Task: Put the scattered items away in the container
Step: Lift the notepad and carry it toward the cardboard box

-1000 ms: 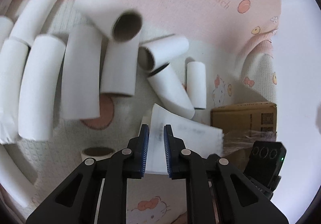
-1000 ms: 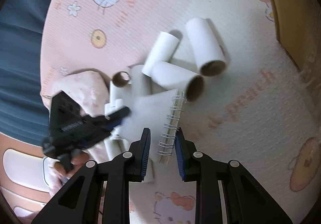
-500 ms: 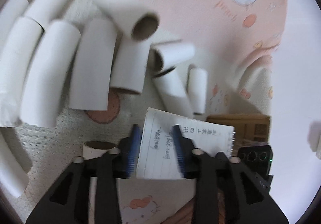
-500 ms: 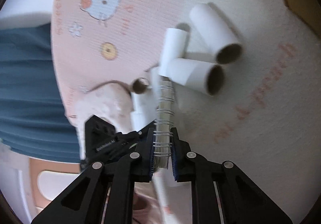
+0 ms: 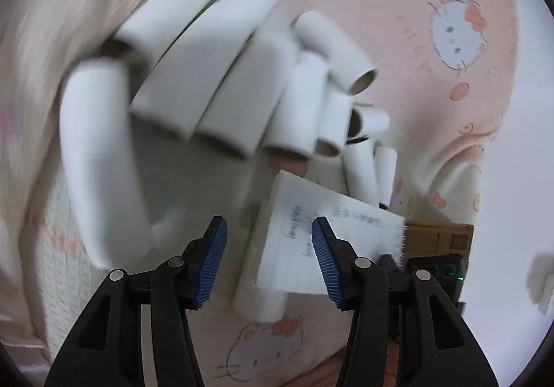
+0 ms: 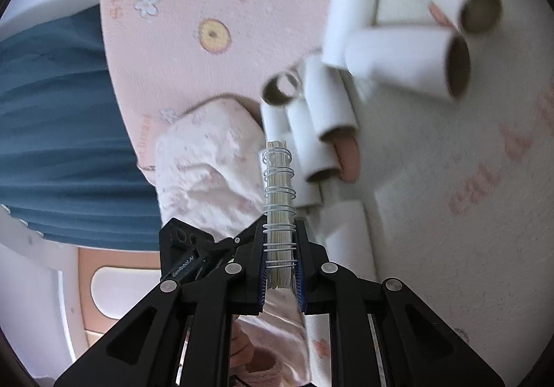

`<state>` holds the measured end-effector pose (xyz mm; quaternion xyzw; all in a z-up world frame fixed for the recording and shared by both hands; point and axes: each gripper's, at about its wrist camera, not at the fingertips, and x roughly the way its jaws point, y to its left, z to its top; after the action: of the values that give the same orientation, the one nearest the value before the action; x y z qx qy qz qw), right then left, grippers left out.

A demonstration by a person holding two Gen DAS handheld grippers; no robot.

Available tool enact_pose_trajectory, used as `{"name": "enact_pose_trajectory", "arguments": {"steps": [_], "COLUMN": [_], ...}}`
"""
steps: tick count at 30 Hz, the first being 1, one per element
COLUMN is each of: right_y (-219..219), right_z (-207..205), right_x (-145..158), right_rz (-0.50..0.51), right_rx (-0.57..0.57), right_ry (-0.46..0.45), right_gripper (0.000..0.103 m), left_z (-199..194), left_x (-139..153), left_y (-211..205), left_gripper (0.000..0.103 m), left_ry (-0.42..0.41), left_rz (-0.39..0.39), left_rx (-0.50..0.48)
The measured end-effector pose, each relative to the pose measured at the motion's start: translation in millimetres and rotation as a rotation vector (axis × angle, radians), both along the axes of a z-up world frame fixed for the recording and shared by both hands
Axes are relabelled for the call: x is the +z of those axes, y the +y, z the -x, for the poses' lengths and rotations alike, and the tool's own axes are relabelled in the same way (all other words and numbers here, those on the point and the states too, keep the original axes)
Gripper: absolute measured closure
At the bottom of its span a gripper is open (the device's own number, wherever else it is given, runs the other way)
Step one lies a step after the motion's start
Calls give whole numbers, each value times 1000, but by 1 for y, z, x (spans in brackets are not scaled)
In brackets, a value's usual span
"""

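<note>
My right gripper (image 6: 281, 269) is shut on a spiral notebook (image 6: 278, 213), which I see edge-on, its wire binding upright between the pads. In the left wrist view the same notebook (image 5: 311, 241) hangs with its written page showing. My left gripper (image 5: 270, 262) has its jaws opening wide. The notebook's near corner shows in the gap and neither pad touches it. Several white cardboard tubes (image 5: 242, 99) lie heaped on the pink cartoon-cat blanket (image 5: 432, 82). A brown cardboard box (image 5: 438, 239) stands at the right, behind the notebook.
More tubes (image 6: 398, 58) lie ahead of my right gripper. A pink patterned sleeve (image 6: 207, 172) and the left gripper's black body (image 6: 187, 255) sit just left of the notebook. Blue fabric (image 6: 52, 127) fills the left edge of that view.
The left gripper opened and let go of the notebook, then swung left across the tubes. The right gripper closed on the notebook's spiral edge and now carries it upright.
</note>
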<state>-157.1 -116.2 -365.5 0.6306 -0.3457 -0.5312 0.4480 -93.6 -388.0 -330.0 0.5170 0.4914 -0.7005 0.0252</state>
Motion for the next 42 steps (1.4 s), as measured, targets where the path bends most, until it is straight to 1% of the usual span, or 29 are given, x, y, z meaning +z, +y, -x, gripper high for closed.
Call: {"name": "enact_pose_trajectory", "arguments": {"steps": [2, 5, 9, 12, 14, 16, 18, 20, 22, 25, 27, 28, 29, 30, 32, 36, 39, 40, 42], "right_y": [1, 5, 6, 7, 8, 9, 9, 9, 3, -3, -1, -2, -1, -1, -5, 7, 21, 33, 47], "right_z": [-2, -2, 2, 4, 6, 6, 6, 6, 5, 2, 1, 0, -1, -2, -2, 8, 19, 24, 28], "right_x": [-13, -31, -38, -38, -36, -37, -33, -28, -20, -3, 9, 19, 32, 43, 61, 89, 100, 106, 118], "right_rz": [-27, -11, -52, -92, -134, -154, -183, -235, -287, -331, -314, -310, -315, -318, -324, -302, -273, -254, -229], "right_rx": [6, -8, -14, -9, 2, 12, 18, 30, 46, 78, 87, 91, 86, 77, 60, 5, -46, -81, -126], "right_ry": [-31, -90, -83, -59, -21, -1, 26, 79, 133, 225, 267, 291, 334, 371, 411, 448, 422, 410, 414], "right_gripper": [92, 92, 91, 87, 84, 84, 83, 80, 80, 80, 80, 80, 80, 80, 80, 80, 80, 80, 80], "left_z": [-9, -17, -20, -17, -15, -14, -13, -12, -12, -10, -9, -9, -7, -5, 1, 17, 33, 37, 52], "left_x": [-12, -22, -30, -30, -25, -21, -19, -15, -9, 7, 18, 21, 29, 34, 50, 81, 104, 110, 127], "left_y": [-1, 3, 5, 8, 12, 14, 14, 17, 20, 24, 25, 25, 26, 27, 32, 45, 59, 65, 83], "left_gripper": [48, 48, 48, 48, 57, 74, 76, 78, 82, 84, 84, 84, 84, 84, 84, 86, 88, 88, 88], "left_ry": [-16, -15, 14, 23, 42, 68, 68, 65, 61, 69, 98, 110, 130, 142, 172, 233, 292, 306, 348], "left_rz": [-41, -77, -137, -140, -115, -116, -126, -103, -82, -21, -28, -39, -51, -51, -27, 3, -10, -14, -12], "left_rx": [27, 50, 86, 81, 70, 68, 76, 68, 69, 58, 55, 60, 66, 66, 54, 26, -8, -19, -65]}}
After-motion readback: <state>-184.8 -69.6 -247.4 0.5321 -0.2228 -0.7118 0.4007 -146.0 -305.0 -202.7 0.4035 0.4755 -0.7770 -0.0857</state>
